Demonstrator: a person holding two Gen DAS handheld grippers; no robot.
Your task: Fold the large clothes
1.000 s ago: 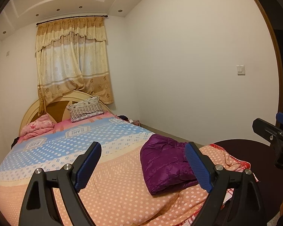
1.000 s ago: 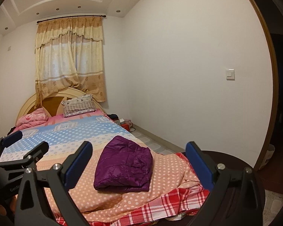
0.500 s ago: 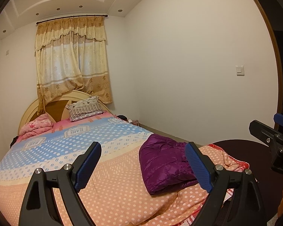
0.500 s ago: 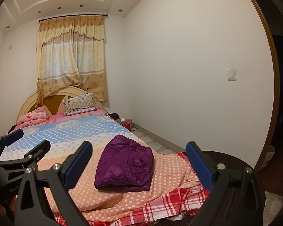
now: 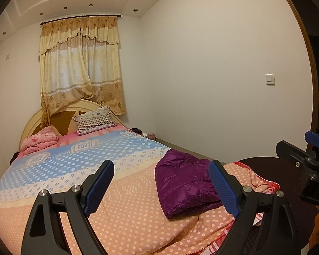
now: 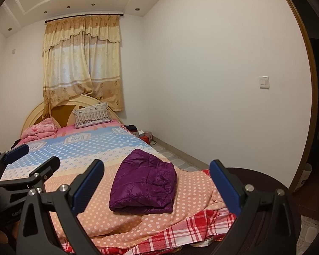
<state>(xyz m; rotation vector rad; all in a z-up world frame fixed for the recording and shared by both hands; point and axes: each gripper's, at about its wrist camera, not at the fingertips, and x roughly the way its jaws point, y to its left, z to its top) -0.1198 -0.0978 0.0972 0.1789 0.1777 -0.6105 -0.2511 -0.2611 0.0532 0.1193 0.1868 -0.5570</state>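
Purple, shiny and quilted, the folded jacket (image 6: 143, 186) is laid on the dotted orange blanket (image 6: 121, 223), near the foot end of the bed (image 5: 42, 165) and toward its right edge. Nothing is touching it. The left gripper (image 5: 161, 182) is held above the foot end with its jaws spread wide, and only blanket is seen between the blue pads (image 5: 98, 188). The right gripper (image 6: 157, 182) is also spread wide and is empty; the jacket is framed between its fingers but lies apart from them.

In the left wrist view the right part of the jacket is hidden behind one finger, while in the right wrist view the whole bundle is seen. Only the right wrist view shows the red checked cloth (image 6: 176, 231) under the blanket at the foot edge and the tiled floor (image 6: 172, 159) beside the bed. Each gripper is seen in part at the border of the other view.
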